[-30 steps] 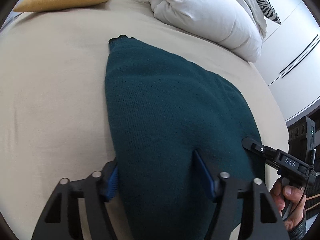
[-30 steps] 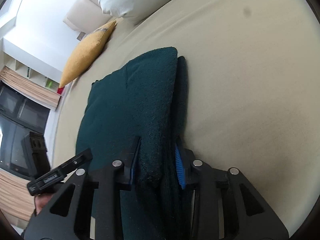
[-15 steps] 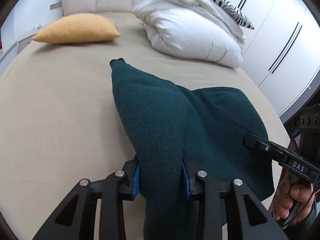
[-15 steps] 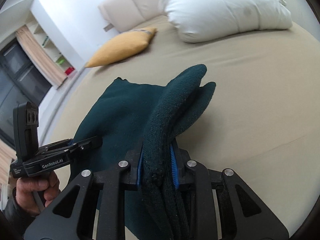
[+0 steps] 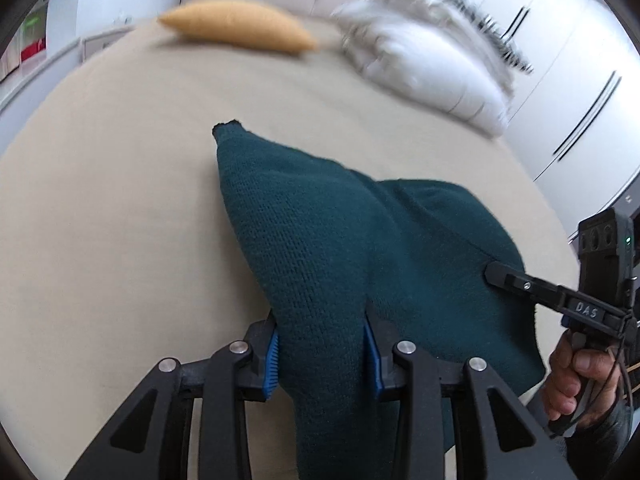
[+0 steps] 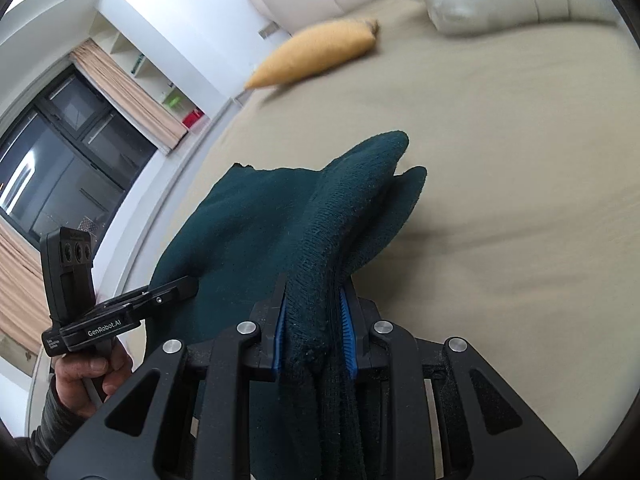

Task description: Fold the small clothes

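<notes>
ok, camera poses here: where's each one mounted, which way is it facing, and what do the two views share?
Left wrist: sits on the left hand-held gripper, looks down along its fingers across the bed toward the pillows; the right hand-held gripper and its hand show at right.
Right wrist: sits on the right hand-held gripper, looks across the bed toward the window; the left hand shows at left.
Shared: the green knit garment clamped by both, the yellow cushion, the white pillow.
</notes>
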Demonstrator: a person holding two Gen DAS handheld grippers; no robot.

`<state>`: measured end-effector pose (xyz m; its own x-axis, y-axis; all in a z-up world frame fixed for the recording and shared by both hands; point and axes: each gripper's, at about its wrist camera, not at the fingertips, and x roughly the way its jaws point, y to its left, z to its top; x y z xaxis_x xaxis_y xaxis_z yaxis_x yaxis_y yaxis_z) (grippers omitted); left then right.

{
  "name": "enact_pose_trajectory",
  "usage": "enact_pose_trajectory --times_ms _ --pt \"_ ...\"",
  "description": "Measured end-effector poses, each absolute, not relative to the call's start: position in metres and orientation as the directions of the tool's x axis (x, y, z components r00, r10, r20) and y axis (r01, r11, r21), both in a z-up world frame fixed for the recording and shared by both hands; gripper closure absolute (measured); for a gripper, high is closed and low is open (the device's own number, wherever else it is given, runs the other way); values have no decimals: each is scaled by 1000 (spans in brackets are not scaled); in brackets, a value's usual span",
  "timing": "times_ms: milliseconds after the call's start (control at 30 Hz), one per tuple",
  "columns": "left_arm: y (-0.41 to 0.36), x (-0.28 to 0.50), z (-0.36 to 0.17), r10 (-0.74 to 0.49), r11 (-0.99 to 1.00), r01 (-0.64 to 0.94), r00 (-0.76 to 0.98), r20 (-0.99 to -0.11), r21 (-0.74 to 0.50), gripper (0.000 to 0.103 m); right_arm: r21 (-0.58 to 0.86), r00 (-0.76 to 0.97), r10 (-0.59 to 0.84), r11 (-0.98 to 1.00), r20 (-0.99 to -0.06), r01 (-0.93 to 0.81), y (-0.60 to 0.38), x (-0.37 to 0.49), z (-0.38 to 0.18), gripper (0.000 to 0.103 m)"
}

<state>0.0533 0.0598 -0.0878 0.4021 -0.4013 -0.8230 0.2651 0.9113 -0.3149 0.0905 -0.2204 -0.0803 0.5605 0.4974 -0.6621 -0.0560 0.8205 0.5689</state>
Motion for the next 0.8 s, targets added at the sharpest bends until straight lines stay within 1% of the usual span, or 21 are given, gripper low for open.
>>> enact_pose_trajectory --times_ms 33,67,100,133,167,200,233,333,400,433,467,500,567,633,667,733,767,800 --pt "65 57 -114 -384 920 224 364 -849 -321 62 573 536 500 819 -681 -37 -216 95 -96 82" --pt "70 58 -127 -409 912 206 360 -839 -355 56 580 497 500 815 -709 8 -216 97 -119 81" --pt "77 58 -134 -455 891 193 365 -813 -412 54 582 462 493 810 -737 64 -219 98 -144 79" --pt "87 59 -140 -508 860 158 361 -782 -486 53 645 468 539 759 -700 90 -227 97 -167 80" --pt "91 59 -142 -530 845 142 357 -769 -516 53 696 501 572 713 -649 88 -235 95 -174 80" --pt "91 59 -141 -530 845 145 359 -768 -515 53 740 519 604 667 -605 87 -242 92 -179 80" --pt "87 59 -140 -517 854 160 366 -774 -495 52 755 528 614 651 -587 82 -243 90 -180 80" --pt "86 61 -140 -522 850 154 370 -768 -503 50 729 522 596 681 -611 75 -237 103 -177 79" --pt "89 58 -140 -532 843 148 376 -759 -518 48 750 524 611 656 -593 85 -240 105 -178 78" --pt "90 54 -137 -526 847 147 381 -760 -512 47 764 526 618 638 -585 100 -242 104 -177 76" --pt "92 49 -135 -515 853 145 384 -766 -501 45 767 528 617 632 -584 110 -247 91 -178 72" --pt "92 49 -130 -496 865 142 388 -777 -481 45 763 529 607 634 -593 127 -249 88 -173 71" --pt "95 45 -112 -442 894 143 432 -786 -424 45 734 531 571 662 -626 153 -252 81 -163 64" --pt "98 43 -89 -398 914 145 493 -774 -378 45 689 548 516 707 -658 161 -263 78 -146 63" --pt "97 44 -77 -397 915 162 521 -755 -369 45 673 567 491 722 -662 161 -267 77 -134 63" --pt "82 48 -57 -408 912 218 552 -727 -346 41 691 612 493 712 -618 125 -276 80 -111 63" --pt "74 51 -54 -417 909 246 551 -723 -337 39 714 623 519 693 -585 94 -276 86 -101 63" --pt "61 56 -53 -431 902 280 542 -721 -329 39 731 618 547 679 -564 66 -273 92 -95 63"
